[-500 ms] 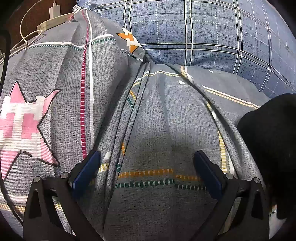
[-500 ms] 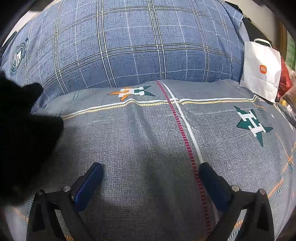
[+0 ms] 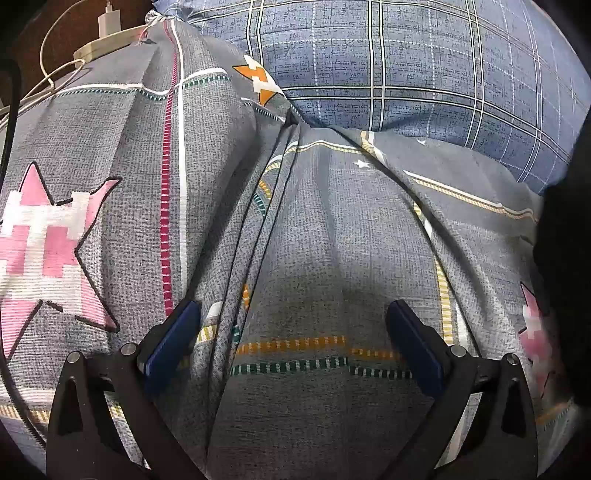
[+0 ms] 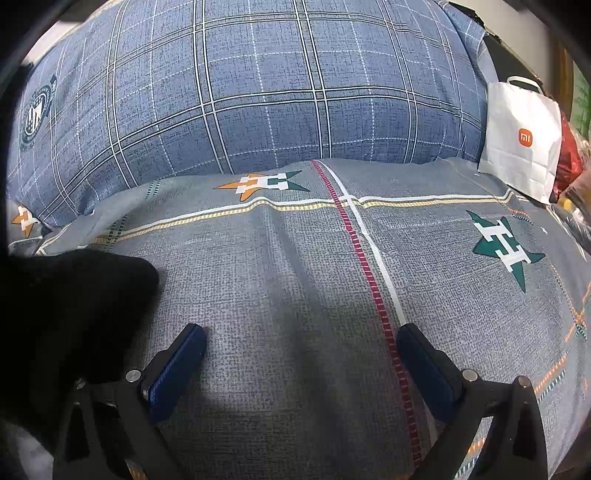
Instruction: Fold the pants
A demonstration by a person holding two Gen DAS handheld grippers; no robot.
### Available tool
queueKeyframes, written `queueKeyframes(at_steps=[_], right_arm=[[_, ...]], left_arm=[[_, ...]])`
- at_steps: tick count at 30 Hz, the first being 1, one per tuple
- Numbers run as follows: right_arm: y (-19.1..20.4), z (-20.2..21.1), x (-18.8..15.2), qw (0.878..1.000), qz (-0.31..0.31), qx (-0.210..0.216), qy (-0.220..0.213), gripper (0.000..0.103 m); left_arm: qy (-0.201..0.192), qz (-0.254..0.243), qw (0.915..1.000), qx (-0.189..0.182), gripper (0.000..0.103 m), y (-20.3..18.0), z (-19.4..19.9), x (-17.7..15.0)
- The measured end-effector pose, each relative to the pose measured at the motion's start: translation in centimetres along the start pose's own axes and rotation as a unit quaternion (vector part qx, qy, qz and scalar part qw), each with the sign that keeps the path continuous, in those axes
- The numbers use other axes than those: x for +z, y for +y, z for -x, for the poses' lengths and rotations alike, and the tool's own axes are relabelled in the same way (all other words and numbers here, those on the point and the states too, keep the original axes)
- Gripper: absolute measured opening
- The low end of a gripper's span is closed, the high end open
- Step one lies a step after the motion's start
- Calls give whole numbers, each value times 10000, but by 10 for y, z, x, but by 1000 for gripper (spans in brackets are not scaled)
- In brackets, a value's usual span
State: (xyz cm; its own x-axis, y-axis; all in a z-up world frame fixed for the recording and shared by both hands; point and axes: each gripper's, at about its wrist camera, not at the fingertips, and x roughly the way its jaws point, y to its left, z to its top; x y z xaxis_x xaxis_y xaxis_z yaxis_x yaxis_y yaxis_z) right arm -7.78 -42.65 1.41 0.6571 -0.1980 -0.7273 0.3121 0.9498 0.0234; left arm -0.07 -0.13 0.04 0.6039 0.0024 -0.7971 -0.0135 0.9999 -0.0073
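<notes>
Two grippers (image 3: 293, 317) (image 4: 301, 341) are hovering, while one black garment (image 4: 70, 302), one white paper bag (image 4: 521, 144) at two o'clock and one white charger (image 3: 109, 16) are lying about.

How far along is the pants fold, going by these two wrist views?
Nothing looks done. The black pants lie in a heap on the grey bedsheet, only partly in view at the frame edges, with no fold visible. In hand: nothing. The left tongs and right tongs are both wide open over bare sheet, apart from the cloth. Left: reach the pants, grip them, spread them out and make every fold.
</notes>
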Motion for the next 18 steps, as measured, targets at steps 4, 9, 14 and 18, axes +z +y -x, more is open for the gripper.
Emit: queueKeyframes(at_steps=[4,9,14,18], right_arm=[[0,0,0,10000,7,-7,-1,103],[4,-4,0,10000,17,-20,1,103],[2,-3,-1,10000,6,-6,0,103],[4,-4,0,10000,15,-18,0,103]], left_arm=[[1,3,10000,-2,102,0,0,0],[-2,2,10000,-2,102,0,0,0],[0,2,10000,-2,102,0,0,0],[0,2,10000,-2,102,0,0,0]])
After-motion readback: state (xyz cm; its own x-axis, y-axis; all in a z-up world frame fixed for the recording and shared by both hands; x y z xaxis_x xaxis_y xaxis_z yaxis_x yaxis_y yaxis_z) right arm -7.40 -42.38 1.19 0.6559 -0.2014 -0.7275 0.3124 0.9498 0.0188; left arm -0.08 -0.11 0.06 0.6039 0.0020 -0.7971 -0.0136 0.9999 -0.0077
